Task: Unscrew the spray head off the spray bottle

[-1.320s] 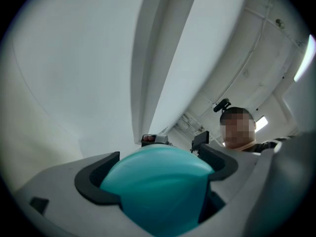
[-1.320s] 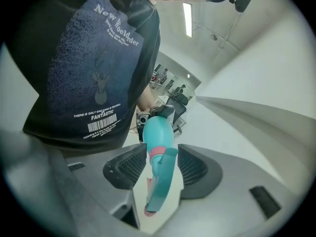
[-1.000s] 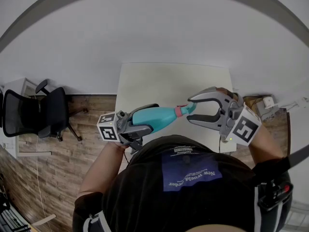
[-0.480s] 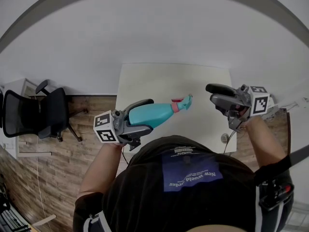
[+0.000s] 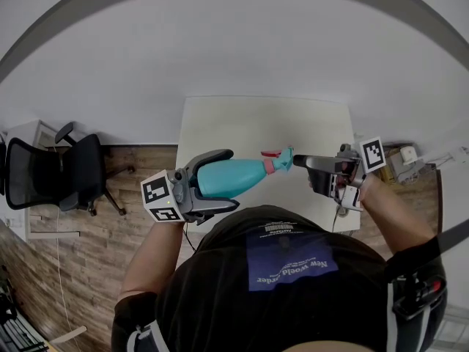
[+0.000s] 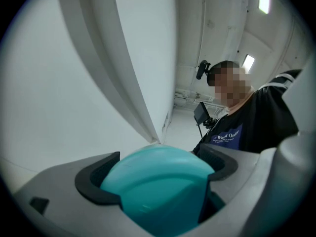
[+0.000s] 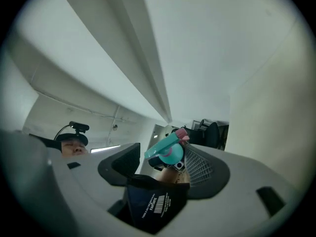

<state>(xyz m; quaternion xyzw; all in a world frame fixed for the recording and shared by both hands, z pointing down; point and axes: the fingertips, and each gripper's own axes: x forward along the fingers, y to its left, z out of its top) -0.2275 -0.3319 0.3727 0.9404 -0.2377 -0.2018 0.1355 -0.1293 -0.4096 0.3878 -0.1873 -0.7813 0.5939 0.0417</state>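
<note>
Currently my left gripper (image 6: 158, 177) is closed on the teal bottle (image 5: 236, 176), with both pads pressing its body. The bottle lies roughly level in the air, over the near left part of the table (image 5: 256, 123). Its spray head (image 5: 277, 160), teal and pink, points right and sits on the neck. My right gripper (image 7: 163, 169) has its jaws apart; they have just been opening and press on nothing. The spray head lies just off their tips, in line with the gap. That gripper is at the table's near right.
</note>
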